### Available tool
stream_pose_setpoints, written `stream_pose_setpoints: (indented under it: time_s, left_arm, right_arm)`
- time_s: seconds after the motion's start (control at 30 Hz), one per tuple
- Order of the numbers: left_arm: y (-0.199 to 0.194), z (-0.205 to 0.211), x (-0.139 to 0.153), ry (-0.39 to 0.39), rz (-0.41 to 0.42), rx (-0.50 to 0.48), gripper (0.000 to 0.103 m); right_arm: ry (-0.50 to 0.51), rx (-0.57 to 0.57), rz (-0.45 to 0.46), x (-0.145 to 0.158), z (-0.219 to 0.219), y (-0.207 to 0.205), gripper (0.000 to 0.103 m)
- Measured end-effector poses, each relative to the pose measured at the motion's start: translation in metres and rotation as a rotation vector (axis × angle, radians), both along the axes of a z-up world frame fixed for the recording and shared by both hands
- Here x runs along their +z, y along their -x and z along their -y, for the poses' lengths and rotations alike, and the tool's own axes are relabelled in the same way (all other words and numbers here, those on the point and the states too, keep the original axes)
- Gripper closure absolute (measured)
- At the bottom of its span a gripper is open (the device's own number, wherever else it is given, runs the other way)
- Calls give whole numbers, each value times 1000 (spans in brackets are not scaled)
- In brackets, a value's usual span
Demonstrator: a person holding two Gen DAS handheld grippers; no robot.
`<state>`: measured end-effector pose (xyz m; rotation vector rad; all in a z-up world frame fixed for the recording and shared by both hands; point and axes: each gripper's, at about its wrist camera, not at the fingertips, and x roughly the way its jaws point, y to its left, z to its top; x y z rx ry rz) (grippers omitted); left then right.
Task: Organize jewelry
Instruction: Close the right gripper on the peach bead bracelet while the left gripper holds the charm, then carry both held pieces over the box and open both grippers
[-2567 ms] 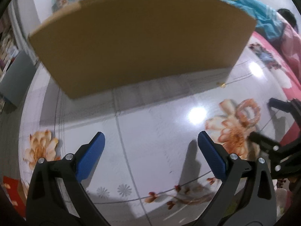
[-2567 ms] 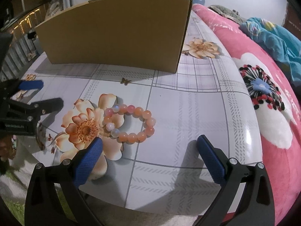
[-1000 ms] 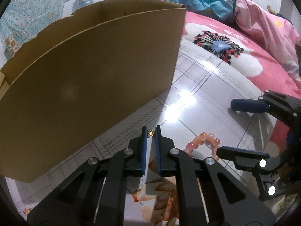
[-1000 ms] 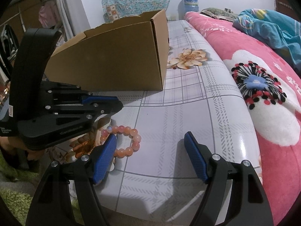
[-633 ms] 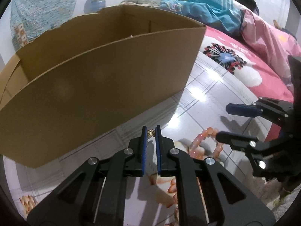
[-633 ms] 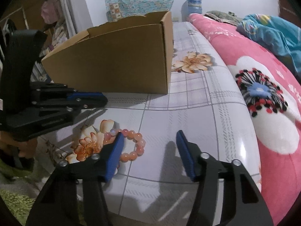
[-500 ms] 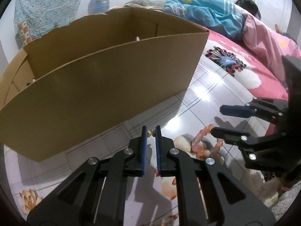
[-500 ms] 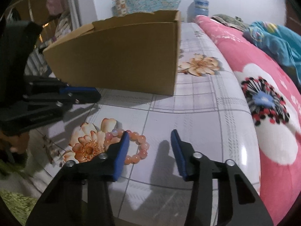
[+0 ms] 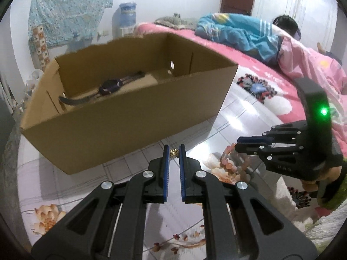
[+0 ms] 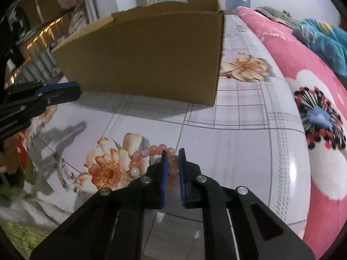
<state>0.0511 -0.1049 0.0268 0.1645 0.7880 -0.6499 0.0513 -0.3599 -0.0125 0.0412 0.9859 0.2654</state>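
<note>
Behind right gripper [image 10: 172,156], bracelet [image 10: 143,158] half-hidden

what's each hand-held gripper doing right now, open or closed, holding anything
Left hand-held gripper: closed on the small gold charm.
Right hand-held gripper: closed on the pink bead bracelet.

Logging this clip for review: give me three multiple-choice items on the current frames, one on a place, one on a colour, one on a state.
1. Where does the wristwatch lie?
A. inside the cardboard box
B. on the table beside the box
C. on the bed

2. What colour are the beads of the bracelet?
A. green
B. pink-orange
C. black

3. What is the left gripper doing?
A. wide open over the box
B. resting open on the bed
C. shut on a small gold charm

Answers: 1 A, the watch shows on the box floor; 2 B, the beads look peach and pink; 3 C, the jaws pinch the charm at their tips.
</note>
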Motion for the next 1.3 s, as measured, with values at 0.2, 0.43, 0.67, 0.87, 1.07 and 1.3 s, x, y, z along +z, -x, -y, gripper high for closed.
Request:
stream_pose_setpoints:
  time_s: [0.2, 0.43, 0.67, 0.87, 1.07, 1.3]
  left_arm:
    - [9, -15, 38, 66, 71, -9, 95]
    - [1, -19, 93, 126, 171, -38, 95]
    - [-50, -16, 110, 151, 113, -49, 95]
    - [-110, -5, 73, 162, -128, -47, 95]
    - [-146, 11, 22, 113, -321, -46, 95]
    - [-156, 14, 5, 96, -411, -24, 81]
  right_arm:
    - [7, -11, 93, 36, -4, 14, 93]
    - [44, 2, 248, 98, 3, 9, 93]
    - [-6, 42, 377, 158, 12, -30, 93]
    - [-105, 139, 250, 154, 4, -105, 93]
    - [-77, 205, 7, 111, -22, -186, 93]
    - [-3, 206, -97, 78, -34, -229, 78]
